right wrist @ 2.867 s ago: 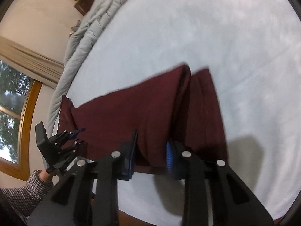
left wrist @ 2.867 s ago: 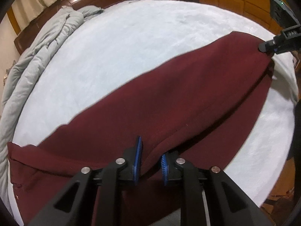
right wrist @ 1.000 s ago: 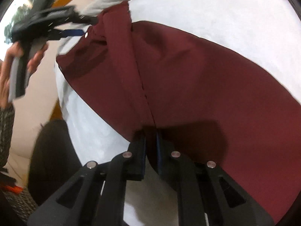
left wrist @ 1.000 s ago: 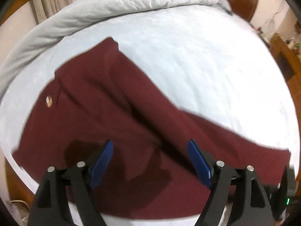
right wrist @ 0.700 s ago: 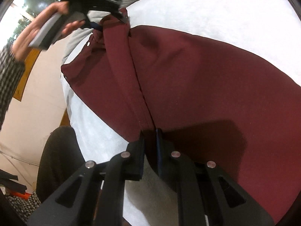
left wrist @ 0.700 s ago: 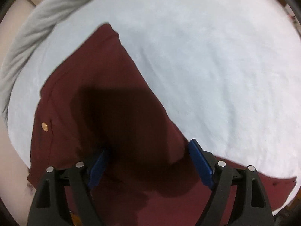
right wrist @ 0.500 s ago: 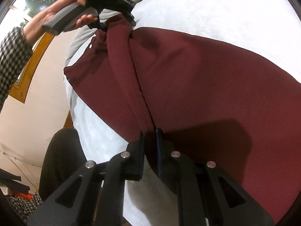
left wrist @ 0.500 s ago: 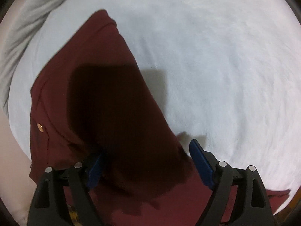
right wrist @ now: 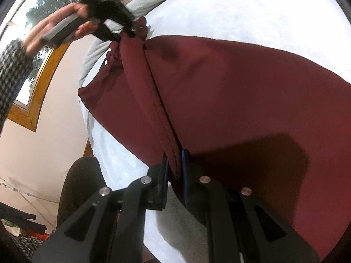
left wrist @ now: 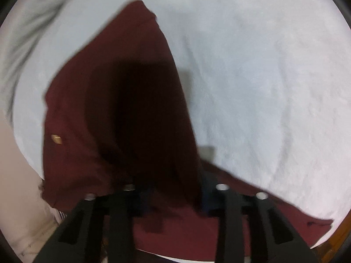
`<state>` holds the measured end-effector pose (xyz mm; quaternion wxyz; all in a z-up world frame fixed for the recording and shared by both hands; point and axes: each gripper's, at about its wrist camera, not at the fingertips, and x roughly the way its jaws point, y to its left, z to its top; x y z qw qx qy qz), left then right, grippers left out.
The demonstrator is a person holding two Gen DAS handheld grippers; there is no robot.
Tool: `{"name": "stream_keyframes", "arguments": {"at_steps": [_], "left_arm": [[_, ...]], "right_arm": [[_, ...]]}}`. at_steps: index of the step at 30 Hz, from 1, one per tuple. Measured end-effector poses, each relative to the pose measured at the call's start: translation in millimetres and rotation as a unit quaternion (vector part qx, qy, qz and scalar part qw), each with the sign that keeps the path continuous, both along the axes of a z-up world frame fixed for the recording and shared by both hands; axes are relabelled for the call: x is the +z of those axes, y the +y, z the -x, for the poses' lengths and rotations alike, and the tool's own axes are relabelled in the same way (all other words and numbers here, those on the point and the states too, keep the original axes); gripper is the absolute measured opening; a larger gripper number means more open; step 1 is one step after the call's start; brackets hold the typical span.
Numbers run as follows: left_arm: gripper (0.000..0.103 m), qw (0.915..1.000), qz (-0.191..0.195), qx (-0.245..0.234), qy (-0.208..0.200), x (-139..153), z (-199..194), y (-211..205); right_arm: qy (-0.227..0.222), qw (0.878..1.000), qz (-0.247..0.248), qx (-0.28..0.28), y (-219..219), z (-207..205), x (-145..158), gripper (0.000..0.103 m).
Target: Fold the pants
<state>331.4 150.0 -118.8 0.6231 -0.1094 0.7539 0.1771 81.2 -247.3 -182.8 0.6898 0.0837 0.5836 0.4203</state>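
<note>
Right now both grippers pinch the maroon pants [right wrist: 241, 92] over the white bed [left wrist: 263, 65]. Right gripper [right wrist: 174, 164] clamps a fold; left gripper [left wrist: 171, 197] holds bunched cloth.

Right gripper [right wrist: 174, 171]: black frame, silver screws, blue pads. Left gripper [left wrist: 173, 199]: same black frame. Left hand [right wrist: 57, 25]: bare skin, black-and-white checked sleeve [right wrist: 11, 68].
</note>
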Motion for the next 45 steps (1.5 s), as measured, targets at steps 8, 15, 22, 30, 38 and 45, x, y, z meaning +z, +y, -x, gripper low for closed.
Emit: {"name": "stream_keyframes", "arguments": {"at_steps": [8, 15, 22, 30, 38, 45], "left_arm": [[0.026, 0.977, 0.017, 0.025, -0.211, 66, 121, 25], [0.023, 0.9422, 0.031, 0.091, -0.321, 44, 235, 62], [0.026, 0.9265, 0.072, 0.136, -0.343, 5, 281, 54], [0.082, 0.9235, 0.032, 0.077, -0.374, 58, 306, 46], [0.068, 0.9299, -0.029, 0.073, -0.359, 37, 307, 111], [0.072, 0.9416, 0.002, 0.092, -0.324, -2, 335, 114]], "right_arm": [[-0.008, 1.0, 0.001, -0.001, -8, -3, 3, 0.01], [-0.011, 1.0, 0.007, 0.002, -7, 1, 5, 0.012], [-0.012, 0.999, 0.034, 0.006, -3, -4, 14, 0.02], [-0.109, 0.992, 0.063, 0.023, 29, 11, 70, 0.064], [-0.082, 0.992, 0.033, 0.093, 124, 17, 62, 0.05], [-0.069, 0.984, 0.102, 0.125, 159, 27, 29, 0.05]]}}
